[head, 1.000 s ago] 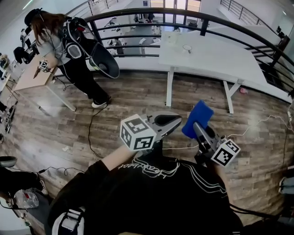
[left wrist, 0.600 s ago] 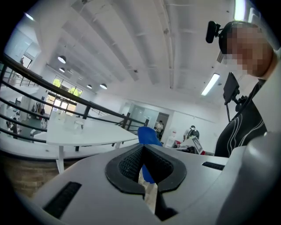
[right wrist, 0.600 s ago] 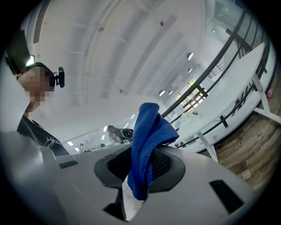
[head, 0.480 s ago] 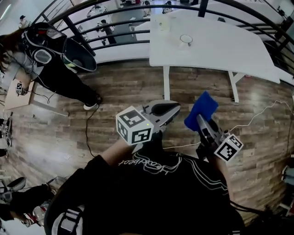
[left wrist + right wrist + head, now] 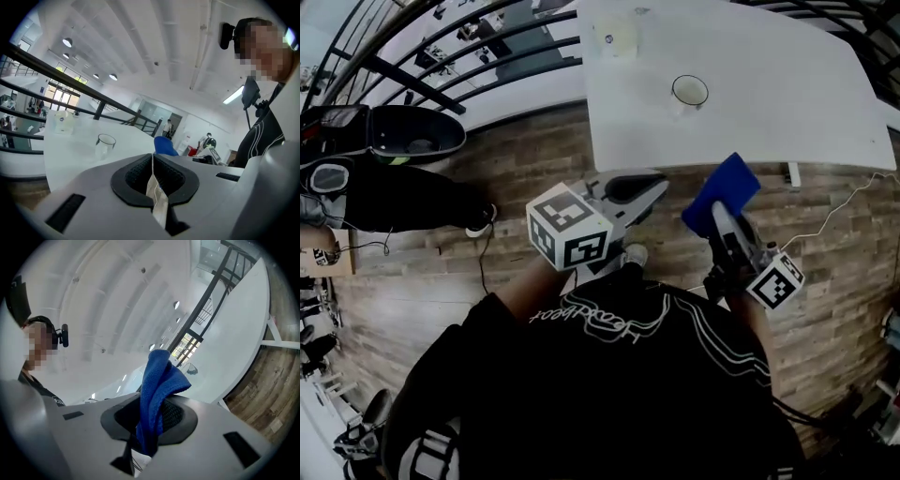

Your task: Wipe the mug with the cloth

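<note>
The white desk (image 5: 787, 103) lies ahead of the left gripper (image 5: 659, 185), fingers pressed together on nothing, and the right gripper (image 5: 719, 214), fingers pinching the soft, limp blue cloth (image 5: 724, 190), while the upright clear glass mug (image 5: 690, 91) on it looks light, slippery and fragile, best gripped across rim and wall.

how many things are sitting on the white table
2: a clear mug near the middle of the table, and a pale container toward its far left corner. The table's edges run out of view, so more may be hidden.
</note>
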Tool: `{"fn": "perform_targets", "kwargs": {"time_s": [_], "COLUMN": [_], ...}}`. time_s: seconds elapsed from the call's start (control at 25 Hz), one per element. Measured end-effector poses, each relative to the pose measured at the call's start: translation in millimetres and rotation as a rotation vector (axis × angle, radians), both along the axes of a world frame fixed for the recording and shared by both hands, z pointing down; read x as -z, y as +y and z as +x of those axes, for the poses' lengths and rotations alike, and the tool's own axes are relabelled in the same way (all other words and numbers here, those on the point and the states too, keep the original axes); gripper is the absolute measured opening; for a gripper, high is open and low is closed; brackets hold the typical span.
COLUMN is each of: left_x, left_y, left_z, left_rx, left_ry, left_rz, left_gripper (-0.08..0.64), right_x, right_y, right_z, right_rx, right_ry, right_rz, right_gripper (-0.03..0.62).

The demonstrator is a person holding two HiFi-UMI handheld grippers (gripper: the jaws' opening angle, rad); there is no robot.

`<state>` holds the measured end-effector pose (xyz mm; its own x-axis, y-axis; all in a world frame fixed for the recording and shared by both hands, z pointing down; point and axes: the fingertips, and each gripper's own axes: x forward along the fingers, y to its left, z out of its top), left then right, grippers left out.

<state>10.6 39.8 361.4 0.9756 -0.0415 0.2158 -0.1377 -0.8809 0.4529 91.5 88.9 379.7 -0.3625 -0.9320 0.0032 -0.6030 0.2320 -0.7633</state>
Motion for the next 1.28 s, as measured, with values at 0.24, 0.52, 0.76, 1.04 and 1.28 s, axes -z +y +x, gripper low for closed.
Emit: {"fn": "perform_targets", "kwargs": {"time_s": [0.24, 0.52, 0.76, 1.04, 1.28], "left_x": [-28.7, -69.5, -111.5, -139.2, -148.5], "left_y": [-45.9, -94.3, -126.0, -139.0, -153.3], "left_z": [18.3, 51.9, 75.7, 103.4, 103.9], "left_rx": [-0.021, 0.019, 0.027, 0.026, 0.012], "left_ry": [-0.071, -0.179, -0.276, -0.309, -0.302], "left_rz": [0.014, 0.033, 0.026, 0.009, -0.008], "left_gripper": [0.008, 0.078, 0.126, 0.129, 0.129], "right_x": [-14.7, -41.1, -62.0, -78.2, -89.9], "right_y": [-49.8, -80.5, -118.9, -146.2, -178.7], "right_z": [22.3, 57.9, 77.6, 101.8, 102.2], "right_rx": [-0.048, -0.106, -0.121, -0.138, -0.193], "right_ry": [-0.035, -0.118, -0.177, -0.232, -0.304], "right_rz": [0.000, -0.033, -0.076, -0.093, -0.115], "right_gripper": [0.064, 0.064, 0.064, 0.064, 0.064]}}
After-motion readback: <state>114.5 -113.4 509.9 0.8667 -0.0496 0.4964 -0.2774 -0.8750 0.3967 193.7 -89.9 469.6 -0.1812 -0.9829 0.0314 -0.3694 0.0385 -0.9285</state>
